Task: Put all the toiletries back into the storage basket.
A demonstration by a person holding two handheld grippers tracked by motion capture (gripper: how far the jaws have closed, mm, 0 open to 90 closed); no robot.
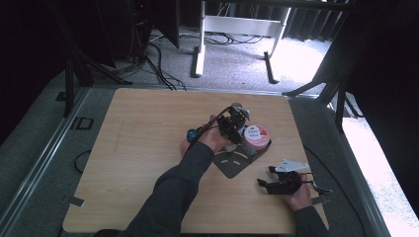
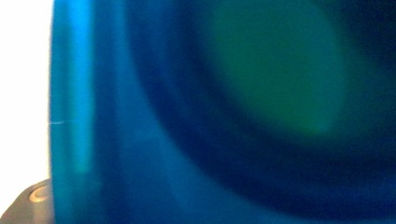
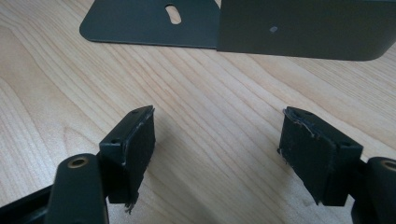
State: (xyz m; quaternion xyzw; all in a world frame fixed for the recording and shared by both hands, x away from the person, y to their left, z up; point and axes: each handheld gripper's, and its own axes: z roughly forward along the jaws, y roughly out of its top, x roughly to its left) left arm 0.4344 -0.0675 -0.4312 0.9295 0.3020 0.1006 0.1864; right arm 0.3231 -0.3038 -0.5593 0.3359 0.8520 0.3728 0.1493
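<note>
My left gripper [image 1: 236, 129] is held over the middle of the wooden table [image 1: 138, 148], right beside a pink tub with a white label [image 1: 257, 138]. The tub stands on a dark metal bracket [image 1: 236, 162]. In the left gripper view a blurred blue-green surface [image 2: 233, 116] sits very close to the lens and hides the jaws. My right gripper [image 1: 265, 177] rests low near the front right of the table. Its jaws [image 3: 218, 119] stand wide apart over bare wood, pointing at the bracket [image 3: 154, 23].
A small blue round thing [image 1: 191, 133] lies by the left wrist. Beyond the table's far edge are a white frame's legs [image 1: 200, 54] and cables on the carpet [image 1: 158, 64]. The left half of the table is bare wood.
</note>
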